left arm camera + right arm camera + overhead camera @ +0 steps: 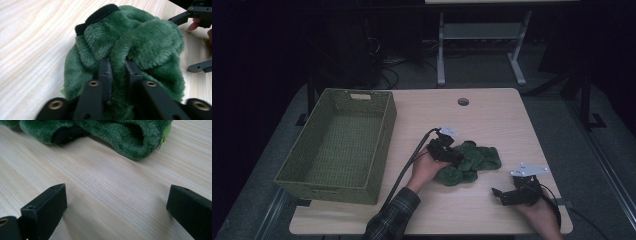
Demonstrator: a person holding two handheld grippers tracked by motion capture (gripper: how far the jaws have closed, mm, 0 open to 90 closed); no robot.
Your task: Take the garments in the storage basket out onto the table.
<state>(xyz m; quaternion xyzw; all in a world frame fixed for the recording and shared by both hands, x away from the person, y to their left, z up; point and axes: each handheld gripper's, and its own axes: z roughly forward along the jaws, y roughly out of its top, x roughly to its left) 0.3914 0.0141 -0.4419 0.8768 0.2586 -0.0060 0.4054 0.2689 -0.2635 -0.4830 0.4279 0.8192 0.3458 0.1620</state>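
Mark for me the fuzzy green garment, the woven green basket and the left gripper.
Fuzzy green plush garment (477,159): high view, on its pile right of the gripper.
Woven green rectangular basket (384,136): high view, on its right wall.
Left gripper (117,72): left gripper view, midway between the fingertips, where a fold sits.

The basket (339,145) stands on the table (492,112) at nine o'clock from the plush garment (472,160); the hole (463,102) lies at twelve.
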